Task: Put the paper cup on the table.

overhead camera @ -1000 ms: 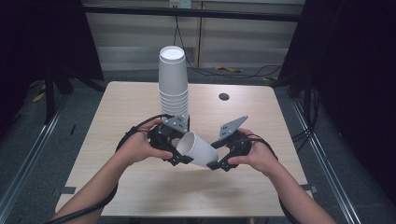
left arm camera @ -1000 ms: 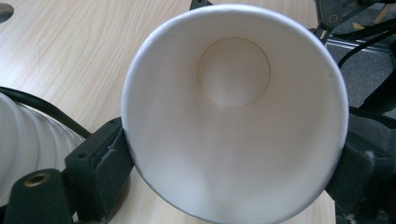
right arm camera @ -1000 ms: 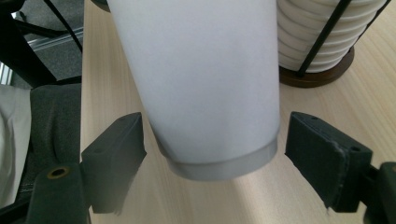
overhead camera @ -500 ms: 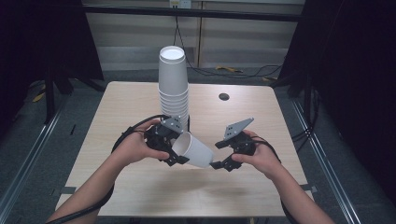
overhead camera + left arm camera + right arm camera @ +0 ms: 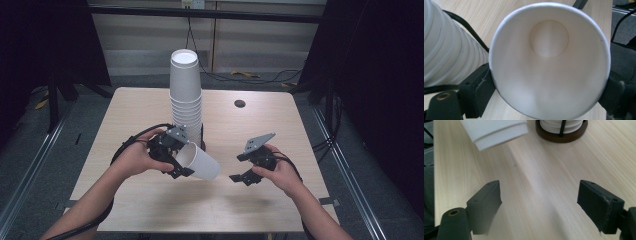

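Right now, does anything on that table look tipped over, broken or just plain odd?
Nothing looks broken or spilled. The tall stack of white cups stands upright in its holder. One loose cup lies on its side, but the left gripper is holding it by the rim, and it looks empty. The right gripper hangs open beside it.

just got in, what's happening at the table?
A person works two handheld grippers over a wooden table. The left gripper clamps a single white paper cup by its rim, tipped on its side, beside a tall cup stack on a dark round base. The right gripper is open and empty, apart from the cup.
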### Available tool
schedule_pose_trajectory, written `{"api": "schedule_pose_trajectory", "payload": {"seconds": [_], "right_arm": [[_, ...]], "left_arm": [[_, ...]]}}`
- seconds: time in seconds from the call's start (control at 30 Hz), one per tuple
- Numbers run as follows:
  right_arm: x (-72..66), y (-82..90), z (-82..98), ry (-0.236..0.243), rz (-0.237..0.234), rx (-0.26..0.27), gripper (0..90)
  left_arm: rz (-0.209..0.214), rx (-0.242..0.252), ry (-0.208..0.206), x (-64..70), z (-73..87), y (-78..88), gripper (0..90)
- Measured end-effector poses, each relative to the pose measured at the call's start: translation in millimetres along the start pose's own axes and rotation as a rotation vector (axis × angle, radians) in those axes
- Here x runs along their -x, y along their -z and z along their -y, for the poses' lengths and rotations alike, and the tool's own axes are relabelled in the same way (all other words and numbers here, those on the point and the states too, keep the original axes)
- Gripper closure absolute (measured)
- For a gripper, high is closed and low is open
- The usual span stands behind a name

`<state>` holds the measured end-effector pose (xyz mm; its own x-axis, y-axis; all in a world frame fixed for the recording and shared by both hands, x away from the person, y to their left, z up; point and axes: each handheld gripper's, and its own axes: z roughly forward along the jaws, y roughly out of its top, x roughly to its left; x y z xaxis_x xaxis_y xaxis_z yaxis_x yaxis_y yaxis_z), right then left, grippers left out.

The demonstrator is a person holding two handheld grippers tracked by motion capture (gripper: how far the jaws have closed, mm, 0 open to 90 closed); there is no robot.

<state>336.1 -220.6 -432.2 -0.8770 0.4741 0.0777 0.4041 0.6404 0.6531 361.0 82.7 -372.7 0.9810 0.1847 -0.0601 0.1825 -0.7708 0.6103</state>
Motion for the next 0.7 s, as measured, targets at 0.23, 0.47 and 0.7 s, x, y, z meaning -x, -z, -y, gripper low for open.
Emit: {"api": "schedule_pose_trajectory", "payload": {"seconds": [0.23, 0.47, 0.7], "right_arm": [[-0.9, -7.2, 14.1, -0.016, 0.051, 0.021, 18.5], [0.3, -13.1, 27.0, -0.027, 0.078, 0.012, 18.5], [1.7, -18.0, 39.6, -0.039, 0.098, 0.011, 18.5]], "left_arm": [[-0.023, -0.03, 0.007, -0.8, 8.5, 3.4, 12.3], [-0.031, -0.044, 0.01, -3.2, 15.4, 7.1, 12.3], [-0.033, -0.071, 0.016, -4.1, 21.5, 7.3, 12.2]]}}
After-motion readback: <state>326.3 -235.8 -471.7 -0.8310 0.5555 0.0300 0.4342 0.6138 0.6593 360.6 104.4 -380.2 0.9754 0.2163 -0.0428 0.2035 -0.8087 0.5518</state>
